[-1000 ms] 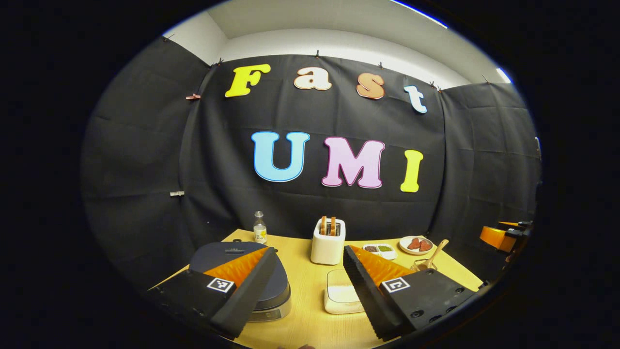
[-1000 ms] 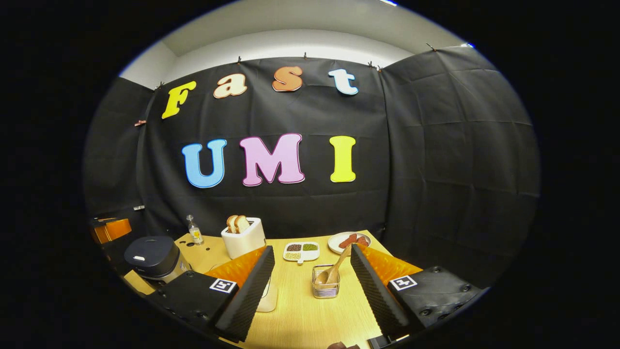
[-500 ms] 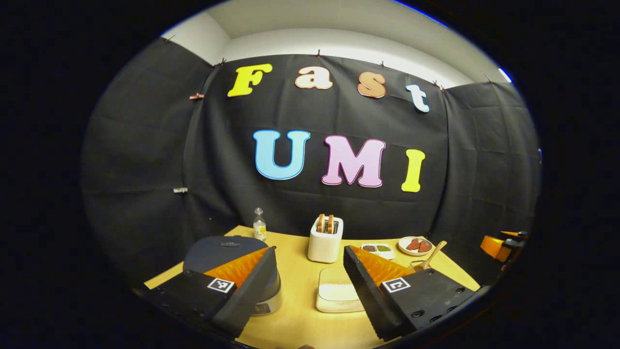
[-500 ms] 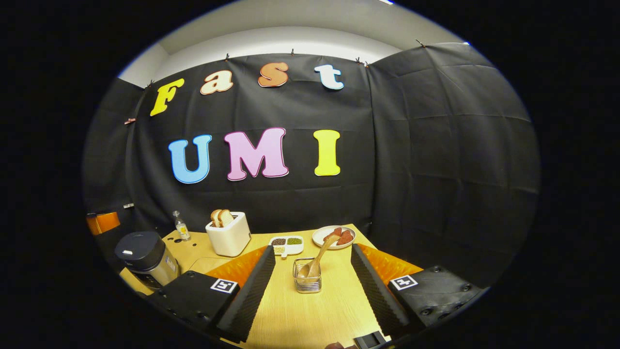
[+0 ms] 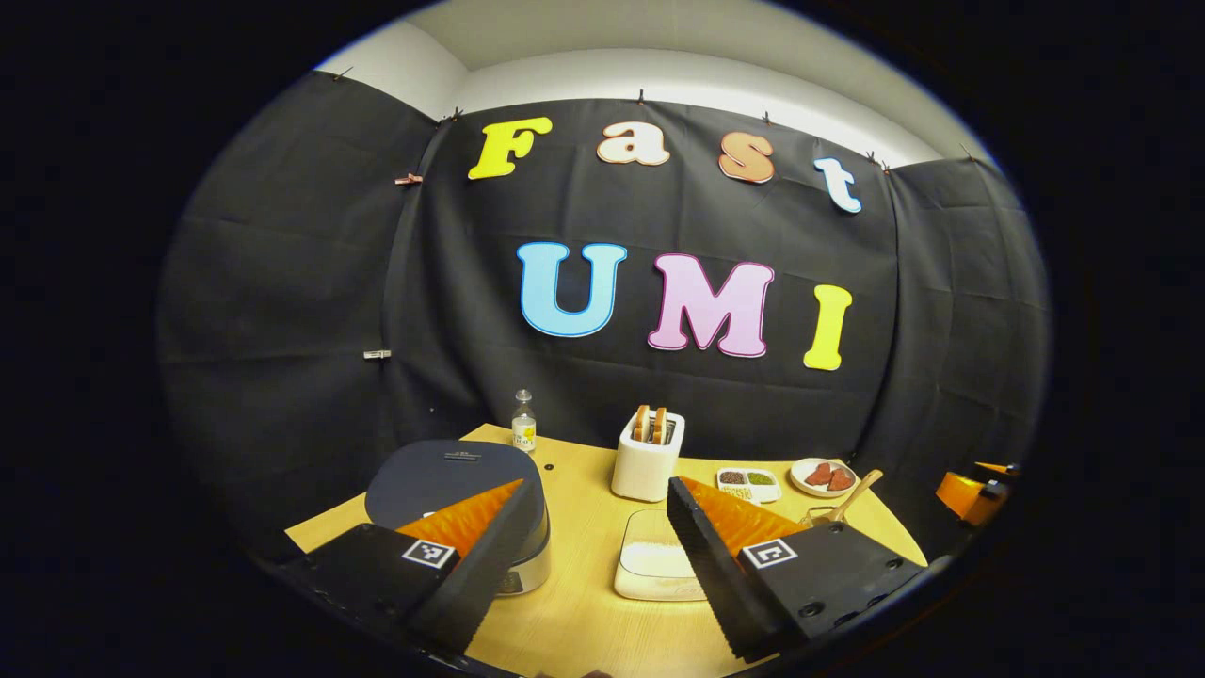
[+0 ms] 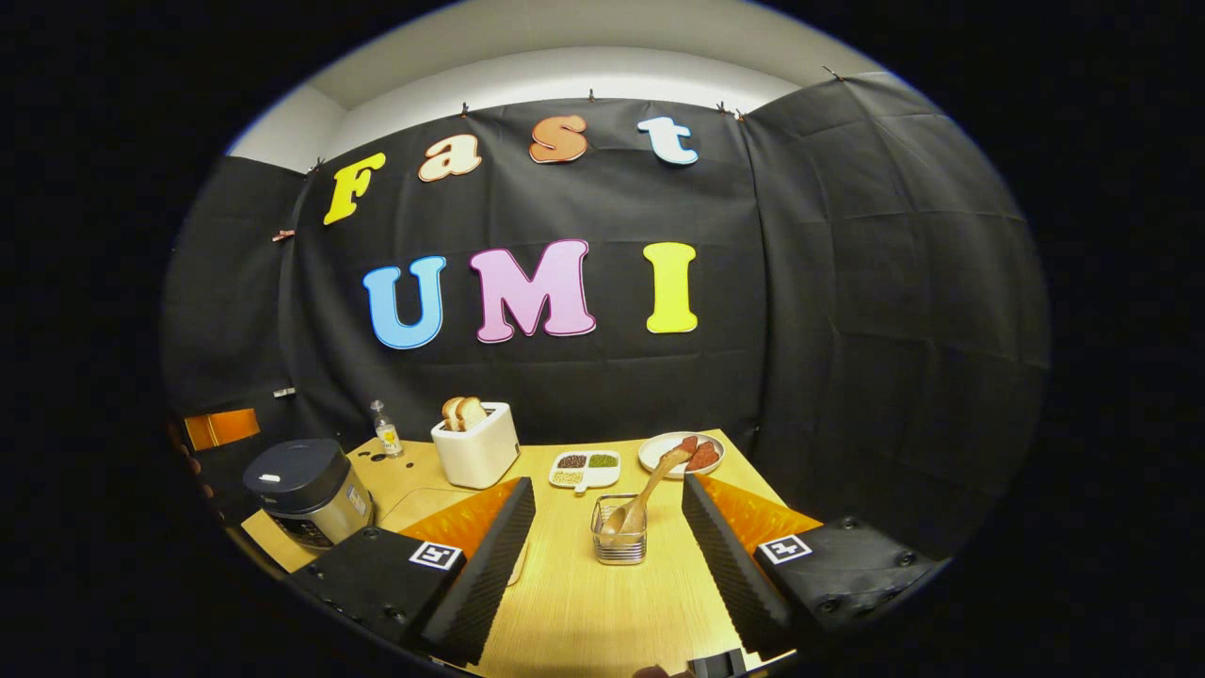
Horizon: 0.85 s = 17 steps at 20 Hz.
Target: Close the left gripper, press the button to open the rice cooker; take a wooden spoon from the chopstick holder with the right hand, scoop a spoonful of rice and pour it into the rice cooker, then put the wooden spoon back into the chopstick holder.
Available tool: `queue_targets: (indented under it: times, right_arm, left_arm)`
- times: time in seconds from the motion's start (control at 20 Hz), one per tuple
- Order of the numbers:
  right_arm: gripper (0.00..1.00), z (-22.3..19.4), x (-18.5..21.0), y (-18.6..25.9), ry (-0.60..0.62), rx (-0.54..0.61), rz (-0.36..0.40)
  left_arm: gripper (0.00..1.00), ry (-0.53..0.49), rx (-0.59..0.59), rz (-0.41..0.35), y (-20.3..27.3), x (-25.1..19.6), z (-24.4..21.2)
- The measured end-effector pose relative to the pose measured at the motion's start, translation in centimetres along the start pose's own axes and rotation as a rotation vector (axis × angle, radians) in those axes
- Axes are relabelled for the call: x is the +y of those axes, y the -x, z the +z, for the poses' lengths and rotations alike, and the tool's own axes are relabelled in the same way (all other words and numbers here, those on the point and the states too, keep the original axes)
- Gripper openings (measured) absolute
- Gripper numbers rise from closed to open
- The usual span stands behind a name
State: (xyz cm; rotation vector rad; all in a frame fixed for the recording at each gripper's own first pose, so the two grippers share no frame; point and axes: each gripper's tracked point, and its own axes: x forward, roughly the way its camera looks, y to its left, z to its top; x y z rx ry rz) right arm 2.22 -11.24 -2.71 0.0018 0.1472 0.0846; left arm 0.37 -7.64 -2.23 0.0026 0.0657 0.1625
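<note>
bottle label too small to read, square coded markers on fingers

The table at the bottom of the right gripper view is pale wood with fine grain, matt. On it the holder is shiny metal wire; the spoon inside is smooth wood. At lower left, the cooker has a matt dark lid over a glossy metallic body. The toaster looks smooth white plastic.

Both views face the wall, sharing the table.
</note>
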Motion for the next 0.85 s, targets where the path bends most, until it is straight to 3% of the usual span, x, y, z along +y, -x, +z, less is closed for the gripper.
queue_targets:
  times: [0.5,0.85]
  right_arm:
    - [0.98,-0.2,0.6,-2.7,-0.005,0.027,0.007]
    - [0.98,-0.5,0.4,-3.3,0.006,0.048,0.003]
  left_arm:
    - [0.95,-0.007,0.033,-0.051,-0.6,-1.3,-0.5]
    - [0.95,0.004,0.036,-0.031,-0.5,-0.9,-0.6]
